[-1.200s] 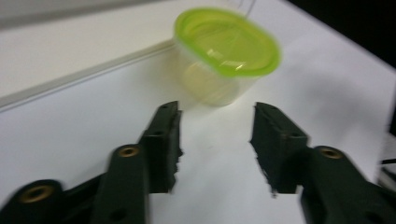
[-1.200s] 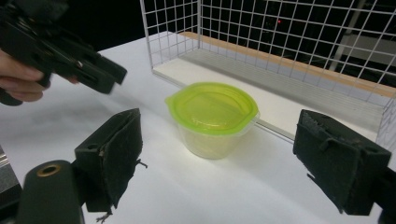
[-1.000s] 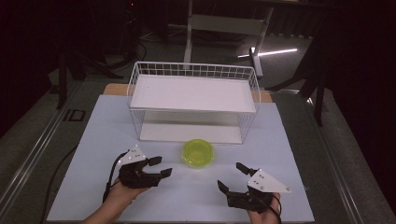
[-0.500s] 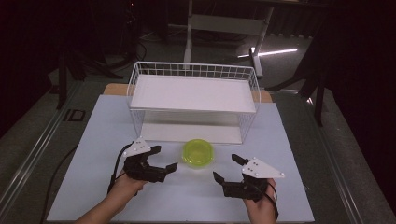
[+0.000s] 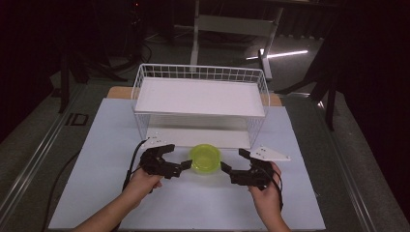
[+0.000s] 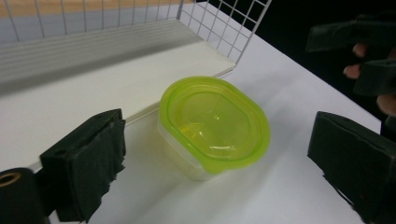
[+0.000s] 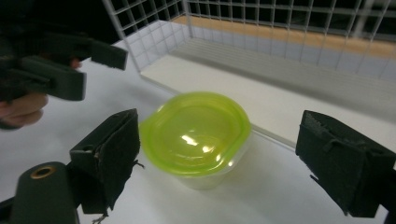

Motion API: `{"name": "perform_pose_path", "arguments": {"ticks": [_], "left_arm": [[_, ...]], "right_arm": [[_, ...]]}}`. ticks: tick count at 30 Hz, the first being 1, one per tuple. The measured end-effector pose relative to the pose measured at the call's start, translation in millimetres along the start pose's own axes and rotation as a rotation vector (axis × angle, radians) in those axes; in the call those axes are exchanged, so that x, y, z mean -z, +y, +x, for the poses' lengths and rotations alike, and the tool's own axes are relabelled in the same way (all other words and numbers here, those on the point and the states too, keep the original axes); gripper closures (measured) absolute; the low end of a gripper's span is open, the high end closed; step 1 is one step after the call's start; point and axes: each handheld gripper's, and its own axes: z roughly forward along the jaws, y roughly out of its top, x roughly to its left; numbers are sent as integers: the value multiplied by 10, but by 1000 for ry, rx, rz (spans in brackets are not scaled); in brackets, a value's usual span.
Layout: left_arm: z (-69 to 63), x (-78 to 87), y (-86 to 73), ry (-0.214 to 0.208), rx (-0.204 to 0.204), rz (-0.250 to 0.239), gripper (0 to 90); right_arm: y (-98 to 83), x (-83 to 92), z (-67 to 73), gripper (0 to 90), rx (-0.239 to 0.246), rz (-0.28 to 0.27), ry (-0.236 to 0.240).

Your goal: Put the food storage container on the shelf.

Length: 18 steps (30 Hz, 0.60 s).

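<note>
A lime-green lidded container (image 5: 205, 157) stands on the white table just in front of the wire rack. My left gripper (image 5: 178, 155) sits close on its left, open; its jaws have just been opening and nothing is between the pads. My right gripper (image 5: 233, 160) sits close on its right, also open. In the left gripper view the container (image 6: 212, 123) lies just ahead of the wide-spread left gripper (image 6: 215, 186). In the right gripper view the container (image 7: 194, 133) lies likewise ahead of the right gripper (image 7: 231, 196).
A white wire rack (image 5: 200, 72) with two white shelf boards stands behind the container at the table's middle. The lower board's front edge (image 6: 140, 93) runs right behind the container. The white table cover (image 5: 96, 193) ends near the person; dark floor surrounds it.
Both hands have moved inward and away from the person, closing in on the container from either side. The left jaws stand wider than a second ago.
</note>
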Motion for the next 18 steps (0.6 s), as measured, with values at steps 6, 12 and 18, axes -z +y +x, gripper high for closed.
{"name": "perform_pose_path", "arguments": {"ticks": [6,12,18], "left_arm": [[8,-167,52,34,-9,72,174],[61,-311,10,53,41,88,193],[133,-405,-49,113,146,120,251]], "right_arm": [[-9,-183,-102,146,-63,35,-15],[-33,-341,-129,203,-91,65,-8],[-66,-475,-173,230,-126,95,-34]]}}
